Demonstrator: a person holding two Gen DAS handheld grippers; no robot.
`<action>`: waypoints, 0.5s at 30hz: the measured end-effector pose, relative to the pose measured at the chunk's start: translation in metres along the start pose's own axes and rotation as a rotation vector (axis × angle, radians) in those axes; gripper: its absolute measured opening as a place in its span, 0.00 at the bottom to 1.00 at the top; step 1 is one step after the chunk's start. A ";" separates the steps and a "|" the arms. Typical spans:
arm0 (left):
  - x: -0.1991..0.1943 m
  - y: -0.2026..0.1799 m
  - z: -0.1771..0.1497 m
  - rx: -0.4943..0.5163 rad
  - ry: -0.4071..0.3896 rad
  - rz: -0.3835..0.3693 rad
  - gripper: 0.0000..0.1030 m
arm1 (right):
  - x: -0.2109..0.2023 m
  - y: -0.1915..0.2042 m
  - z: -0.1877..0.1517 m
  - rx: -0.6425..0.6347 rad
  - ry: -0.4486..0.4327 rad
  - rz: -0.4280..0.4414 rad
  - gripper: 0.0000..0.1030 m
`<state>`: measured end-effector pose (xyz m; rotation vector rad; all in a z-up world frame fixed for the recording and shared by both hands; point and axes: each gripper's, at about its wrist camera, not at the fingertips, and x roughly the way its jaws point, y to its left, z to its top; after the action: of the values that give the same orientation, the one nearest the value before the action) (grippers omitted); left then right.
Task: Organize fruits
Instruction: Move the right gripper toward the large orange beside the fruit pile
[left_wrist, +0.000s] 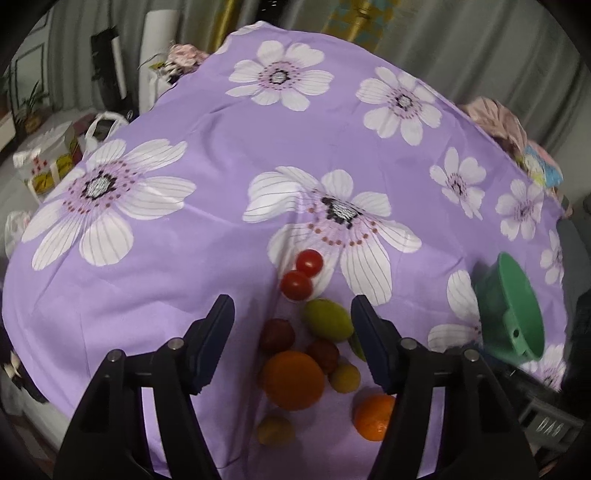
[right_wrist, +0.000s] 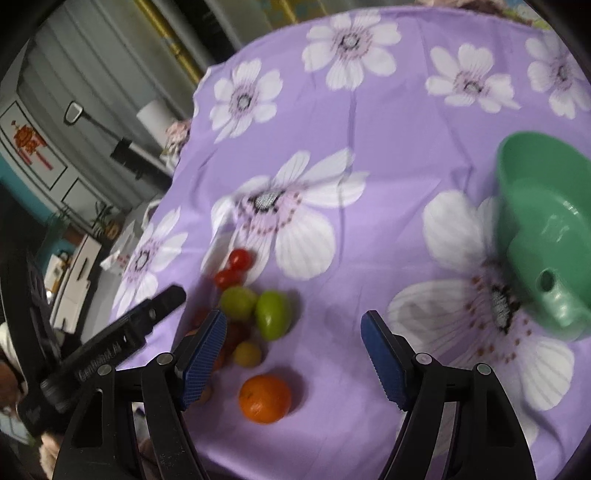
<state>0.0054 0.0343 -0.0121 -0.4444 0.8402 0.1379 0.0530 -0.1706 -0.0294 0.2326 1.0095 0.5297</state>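
With both the left gripper and right gripper spread apart and empty, lower squarely over 1 round orange citrus fruit left of the green plastic bowl, closing gently.

Fruits clustered on tablecloth (bowl well right)

Two tomatoes, two oranges, one green bowl
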 end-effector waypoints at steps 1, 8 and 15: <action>0.000 0.005 0.001 -0.020 0.004 -0.005 0.62 | 0.003 0.002 -0.002 -0.007 0.014 0.004 0.75; 0.001 0.021 0.004 -0.093 0.040 -0.010 0.58 | 0.021 0.017 -0.010 -0.048 0.100 -0.001 0.75; 0.001 0.016 0.005 -0.055 0.042 -0.038 0.54 | 0.025 0.023 -0.017 -0.093 0.148 -0.005 0.75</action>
<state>0.0044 0.0509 -0.0153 -0.5164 0.8703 0.1172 0.0419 -0.1384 -0.0472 0.1094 1.1254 0.5941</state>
